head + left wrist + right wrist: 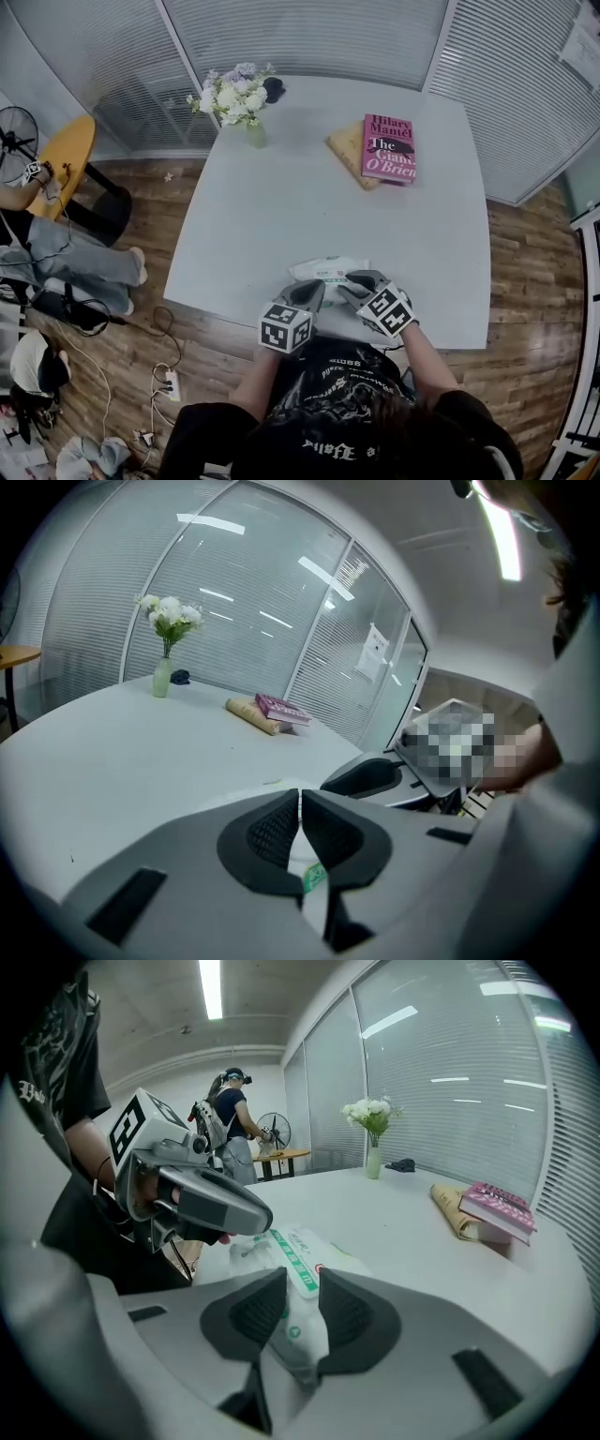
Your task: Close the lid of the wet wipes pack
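The wet wipes pack point(328, 269), white with green print, lies near the front edge of the white table point(281, 206). My left gripper point(314, 289) sits at the pack's near left end with its jaws shut; a sliver of the pack point(314, 878) shows below the left gripper point(300, 803). My right gripper point(361, 281) is at the pack's right end. In the right gripper view the pack point(300, 1251) lies in the gap of the right gripper point(302, 1288), whose jaws stand apart. The left gripper point(234, 1208) hovers over the pack's far end. I cannot make out the lid.
A pink book point(389, 147) rests on a tan one point(345, 141) at the table's back right. A vase of white flowers point(239, 98) and a small dark object point(273, 89) stand at the back. A seated person point(56, 262) and cables are on the floor left.
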Demonstrator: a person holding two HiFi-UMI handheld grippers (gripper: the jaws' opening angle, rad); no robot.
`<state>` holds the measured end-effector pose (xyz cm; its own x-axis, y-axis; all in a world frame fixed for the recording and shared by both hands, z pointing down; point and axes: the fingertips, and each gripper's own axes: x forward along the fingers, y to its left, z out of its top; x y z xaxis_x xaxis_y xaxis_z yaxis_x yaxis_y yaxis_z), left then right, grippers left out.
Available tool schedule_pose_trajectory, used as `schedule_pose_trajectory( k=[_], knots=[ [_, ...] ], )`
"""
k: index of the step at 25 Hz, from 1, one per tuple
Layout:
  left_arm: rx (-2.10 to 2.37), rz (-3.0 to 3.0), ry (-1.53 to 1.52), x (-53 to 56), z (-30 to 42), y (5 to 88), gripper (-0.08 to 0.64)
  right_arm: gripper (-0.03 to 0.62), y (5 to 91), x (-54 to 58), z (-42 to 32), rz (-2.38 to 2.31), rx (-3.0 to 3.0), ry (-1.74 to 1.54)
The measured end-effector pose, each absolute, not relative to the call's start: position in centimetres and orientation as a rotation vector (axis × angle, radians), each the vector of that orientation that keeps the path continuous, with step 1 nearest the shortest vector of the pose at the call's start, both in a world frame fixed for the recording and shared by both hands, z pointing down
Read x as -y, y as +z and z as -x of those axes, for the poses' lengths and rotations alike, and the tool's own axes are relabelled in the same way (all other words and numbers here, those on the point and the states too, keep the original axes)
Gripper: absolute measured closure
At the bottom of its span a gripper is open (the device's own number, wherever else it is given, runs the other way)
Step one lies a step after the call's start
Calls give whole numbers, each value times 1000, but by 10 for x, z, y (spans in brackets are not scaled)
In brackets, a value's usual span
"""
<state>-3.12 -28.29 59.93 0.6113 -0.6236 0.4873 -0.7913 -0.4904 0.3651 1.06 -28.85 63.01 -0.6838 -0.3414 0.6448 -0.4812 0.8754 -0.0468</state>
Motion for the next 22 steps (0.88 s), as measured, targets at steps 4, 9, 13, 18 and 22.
schedule_pose_trajectory(
  k=[4, 9, 13, 18, 22],
  knots=[
    [1094, -2218, 425, 284, 21, 616, 549, 484, 637, 281, -8, -552, 2369, 296],
    [1129, -2177, 453, 287, 17, 625, 549, 494, 639, 277, -8, -550, 2386, 367],
    [1124, -2173, 468, 287, 12, 628, 549, 501, 639, 278, -11, -575, 2401, 412],
    [1129, -2158, 560, 283, 2, 638, 549, 518, 641, 271, -20, -611, 2401, 474],
    [1177, -2126, 552, 287, 5, 640, 549, 539, 638, 270, -28, -672, 2422, 533]
  ],
)
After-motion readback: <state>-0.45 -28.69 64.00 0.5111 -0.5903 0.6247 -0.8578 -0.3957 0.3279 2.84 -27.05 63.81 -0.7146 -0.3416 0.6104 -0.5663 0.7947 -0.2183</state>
